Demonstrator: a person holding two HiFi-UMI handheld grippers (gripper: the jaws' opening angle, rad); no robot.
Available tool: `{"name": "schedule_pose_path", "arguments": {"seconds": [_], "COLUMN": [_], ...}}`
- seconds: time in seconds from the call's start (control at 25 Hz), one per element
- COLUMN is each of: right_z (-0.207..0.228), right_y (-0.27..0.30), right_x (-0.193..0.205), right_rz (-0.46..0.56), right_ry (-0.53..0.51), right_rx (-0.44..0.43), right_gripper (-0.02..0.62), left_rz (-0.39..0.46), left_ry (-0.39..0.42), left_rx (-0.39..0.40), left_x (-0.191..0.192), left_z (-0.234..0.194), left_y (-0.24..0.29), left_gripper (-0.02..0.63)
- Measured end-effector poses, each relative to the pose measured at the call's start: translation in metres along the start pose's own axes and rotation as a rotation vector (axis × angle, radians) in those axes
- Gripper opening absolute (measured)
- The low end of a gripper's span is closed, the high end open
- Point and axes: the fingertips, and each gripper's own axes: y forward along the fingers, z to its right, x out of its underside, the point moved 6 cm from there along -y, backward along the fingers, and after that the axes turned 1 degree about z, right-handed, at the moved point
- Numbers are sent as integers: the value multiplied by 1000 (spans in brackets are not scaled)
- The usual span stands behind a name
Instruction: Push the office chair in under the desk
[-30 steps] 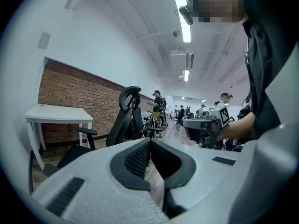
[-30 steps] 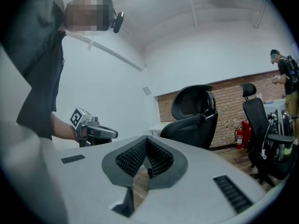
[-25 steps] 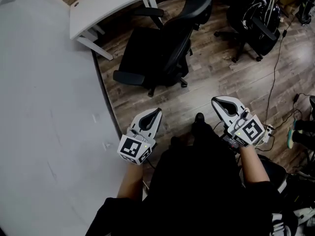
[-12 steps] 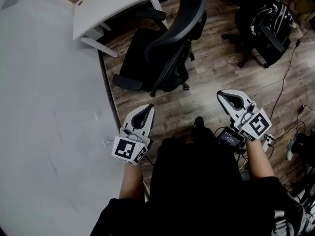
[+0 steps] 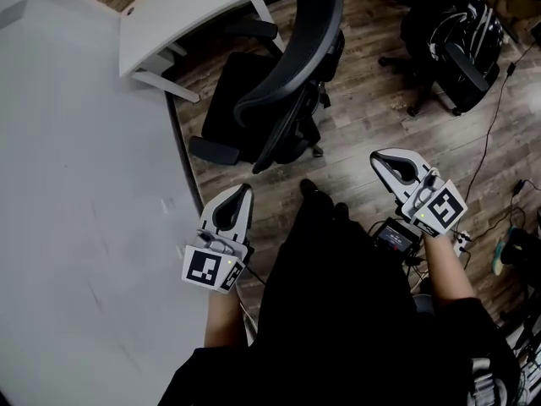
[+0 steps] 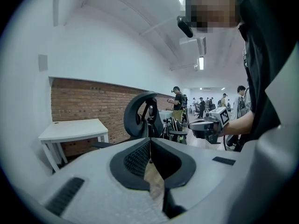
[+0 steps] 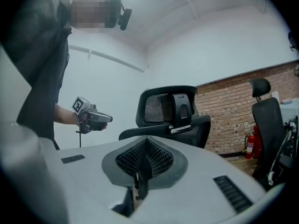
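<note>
Left tool, clenched on nothing, has slid toward the lower left of the head view since a second ago. Right tool, also clenched and empty, has crept upward at right centre. Neither touches the chair, which stands in the upper middle, backrest toward the tools, seat beside the desk at upper left and not under it. One shoe has stepped forward between the tools, near the chair's base.

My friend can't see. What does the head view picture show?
A black office chair stands pulled out from a white desk on a wooden floor. Behind it, a person holds the left gripper and right gripper, both shut and empty.
</note>
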Motion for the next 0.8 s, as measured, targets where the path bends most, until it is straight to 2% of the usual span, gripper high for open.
{"name": "schedule_pose_path", "arguments": {"seconds": [0.16,0.32,0.44,0.56,0.64,0.8], "right_z": [15,27,44,69,91,139], "right_y": [9,21,36,47,52,63], "right_x": [-10,-37,-45,-52,-69,-91], "right_rz": [-28,8,-47,-152,-169,-221], "right_ry": [-50,-88,-135,-237,-275,-374], "right_rx": [13,33,16,12,26,-4], "right_gripper": [6,6,6,6,6,6], "left_rz": [20,29,62,73,86,82], "left_ry": [-4,16,-10,-30,-29,-58], "left_rx": [12,33,26,32,39,26], "left_x": [-2,-11,-15,-18,-21,-19], "left_z": [-13,-31,-51,-72,-81,-91], "left_y": [6,9,15,21,25,32], "left_gripper": [17,17,17,17,17,17]}}
